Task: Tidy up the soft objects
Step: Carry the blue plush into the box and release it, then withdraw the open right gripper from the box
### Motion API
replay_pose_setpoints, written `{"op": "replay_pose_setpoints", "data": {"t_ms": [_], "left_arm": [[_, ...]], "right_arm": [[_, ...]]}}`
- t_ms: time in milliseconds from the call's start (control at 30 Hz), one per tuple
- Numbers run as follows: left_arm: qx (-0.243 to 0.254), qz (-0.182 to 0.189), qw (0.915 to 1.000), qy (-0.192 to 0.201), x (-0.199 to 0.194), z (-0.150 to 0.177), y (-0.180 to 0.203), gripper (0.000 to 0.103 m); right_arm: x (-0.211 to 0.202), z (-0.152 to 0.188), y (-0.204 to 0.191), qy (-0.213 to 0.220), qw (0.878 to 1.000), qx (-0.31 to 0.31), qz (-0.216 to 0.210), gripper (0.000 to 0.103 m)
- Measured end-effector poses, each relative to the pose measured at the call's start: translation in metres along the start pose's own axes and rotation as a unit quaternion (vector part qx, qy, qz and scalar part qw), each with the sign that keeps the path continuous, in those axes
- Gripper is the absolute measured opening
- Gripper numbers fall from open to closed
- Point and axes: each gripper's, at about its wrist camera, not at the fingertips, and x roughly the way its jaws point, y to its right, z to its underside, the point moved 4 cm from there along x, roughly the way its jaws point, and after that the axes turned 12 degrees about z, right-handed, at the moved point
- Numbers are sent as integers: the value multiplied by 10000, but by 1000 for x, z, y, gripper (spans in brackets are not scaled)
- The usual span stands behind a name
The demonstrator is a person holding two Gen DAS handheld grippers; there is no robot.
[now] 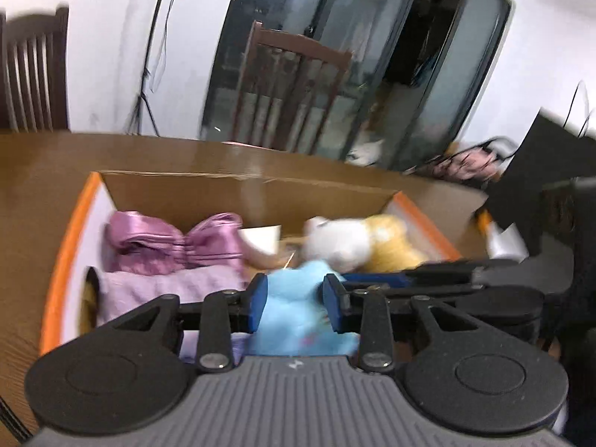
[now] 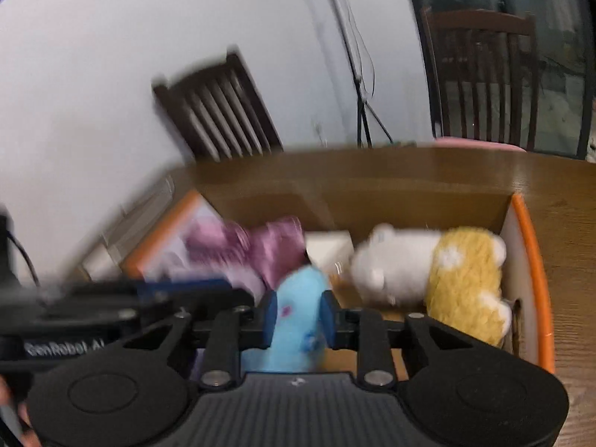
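Both my left gripper point(image 1: 294, 300) and right gripper point(image 2: 296, 314) have jaws closed on the fluffy light-blue plush toy point(image 1: 298, 313), held over the orange-rimmed cardboard box point(image 1: 63, 260), its open floor directly ahead between pink satin garment point(image 1: 175, 242) and white-and-yellow plush animal point(image 2: 428, 272).

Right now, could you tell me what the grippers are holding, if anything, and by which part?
Both the left gripper and the right gripper are shut on the light blue plush toy, pinching its soft body; blur hides which part exactly.
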Motion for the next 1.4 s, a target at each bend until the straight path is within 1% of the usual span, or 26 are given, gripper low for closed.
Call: {"op": "replay_pose_setpoints", "data": {"t_ms": [33, 67, 167, 233, 300, 367, 433, 467, 533, 600, 667, 700, 733, 767, 800, 833, 867, 933, 1067, 1133, 1267, 1333, 1400], "left_arm": [[-18, -5, 10000, -7, -1, 1, -3, 33], [-61, 15, 10000, -24, -2, 3, -6, 33], [24, -75, 10000, 12, -9, 5, -8, 33], [69, -111, 9999, 43, -15, 4, -5, 33], [76, -109, 9999, 66, -20, -1, -2, 34], [129, -173, 9997, 93, -28, -4, 3, 34], [217, -192, 9994, 167, -44, -6, 10, 36], [255, -211, 9992, 221, -54, -8, 13, 37], [338, -260, 9986, 315, -74, -10, 21, 43], [454, -341, 9975, 411, -97, -10, 30, 46], [588, -457, 9959, 520, -122, -8, 40, 53], [640, -496, 9950, 582, -134, -6, 46, 59], [687, -500, 9943, 645, -146, -5, 51, 63], [727, -496, 9936, 706, -157, -2, 56, 66], [761, -490, 9931, 748, -166, 0, 61, 69], [802, -487, 9926, 769, -175, 2, 66, 71], [853, -509, 9919, 797, -185, 4, 73, 72], [967, -556, 9899, 878, -199, 6, 85, 78], [1129, -598, 9858, 1091, -224, 12, 109, 82], [1175, -640, 9840, 1172, -234, 18, 118, 86], [1148, -701, 9827, 1272, -248, 45, 131, 90], [1121, -702, 9827, 1300, -250, 67, 137, 94], [1077, -698, 9836, 1269, -248, 94, 141, 95]], "right_arm": [[6, 3, 0, -79, 9999, -39, 90, 24], [6, 2, 1, -69, 10000, 22, -11, 24], [8, 0, -3, -97, 9998, -191, 54, 24], [10, -2, -3, -167, 9995, -266, 73, 25], [12, -4, -4, -223, 9995, -215, 72, 26], [6, -6, -3, -221, 9994, -219, 115, 26], [-14, -9, -4, -50, 9996, -248, 122, 26], [-26, -11, -6, 42, 9996, -275, 109, 28], [-54, -15, -7, 246, 9991, -341, 108, 35], [-87, -18, -7, 479, 9976, -454, 189, 37], [-120, -19, -5, 710, 9956, -555, 271, 43], [-138, -17, -4, 816, 9945, -582, 312, 49], [-155, -16, -1, 916, 9934, -595, 350, 57], [-170, -14, 1, 1026, 9921, -603, 394, 60], [-183, -11, 4, 1117, 9909, -607, 436, 68], [-198, -7, 6, 1218, 9895, -610, 479, 73], [-210, -3, 8, 1279, 9886, -614, 504, 73], [-230, 4, 11, 1364, 9873, -616, 529, 74], [-264, 17, 10, 1556, 9848, -601, 492, 75], [-279, 25, 9, 1679, 9826, -623, 486, 79], [-295, 50, 0, 1877, 9787, -671, 484, 82], [-296, 69, -4, 1883, 9790, -672, 396, 84], [-294, 92, -6, 1819, 9807, -654, 290, 84]]}}
